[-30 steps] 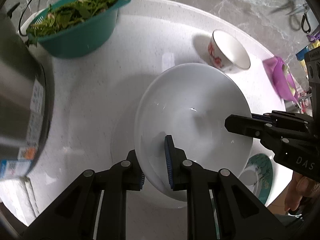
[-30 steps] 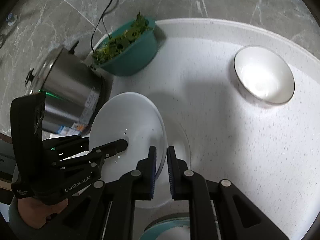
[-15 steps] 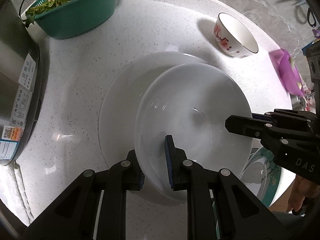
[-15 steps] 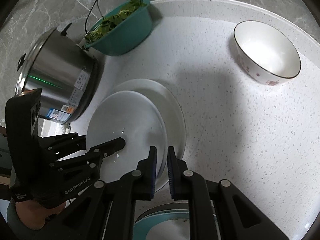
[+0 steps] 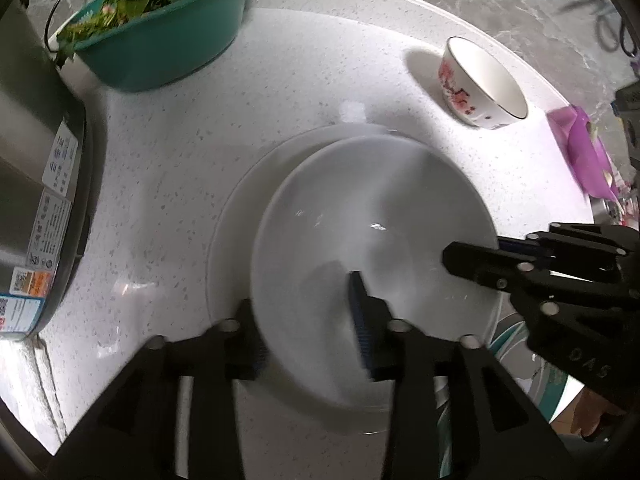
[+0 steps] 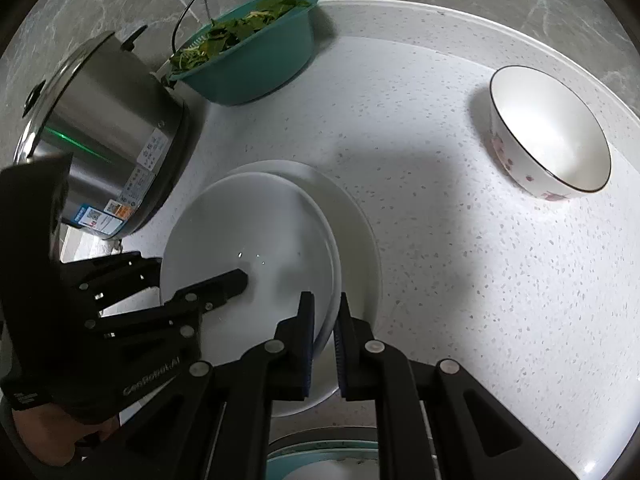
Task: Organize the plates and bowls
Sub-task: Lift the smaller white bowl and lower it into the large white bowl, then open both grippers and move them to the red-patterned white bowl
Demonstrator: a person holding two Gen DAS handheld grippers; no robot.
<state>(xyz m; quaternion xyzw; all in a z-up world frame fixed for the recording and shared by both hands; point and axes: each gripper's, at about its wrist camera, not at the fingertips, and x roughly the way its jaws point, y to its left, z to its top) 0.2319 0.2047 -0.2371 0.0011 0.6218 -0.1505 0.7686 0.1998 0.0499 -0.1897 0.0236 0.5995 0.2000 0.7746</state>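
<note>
A white deep plate (image 5: 372, 216) (image 6: 248, 236) sits over a larger white plate (image 5: 236, 232) (image 6: 360, 240) on the speckled white counter. My left gripper (image 5: 308, 320) straddles the deep plate's near rim with its jaws spread wide, one finger inside and one outside. My right gripper (image 6: 325, 328) is shut on the deep plate's opposite rim. A small floral bowl (image 5: 484, 84) (image 6: 548, 132) stands at the far right, apart from both.
A teal colander of greens (image 5: 160, 32) (image 6: 248, 56) and a steel rice cooker (image 5: 32, 184) (image 6: 104, 136) stand at the far left. A teal patterned plate (image 5: 536, 372) (image 6: 324, 456) lies by the counter's near edge. A purple item (image 5: 588, 152) lies at the right.
The deep plate came down over the larger white plate. My left gripper's jaws have spread apart from its rim. My right gripper stays clamped.
</note>
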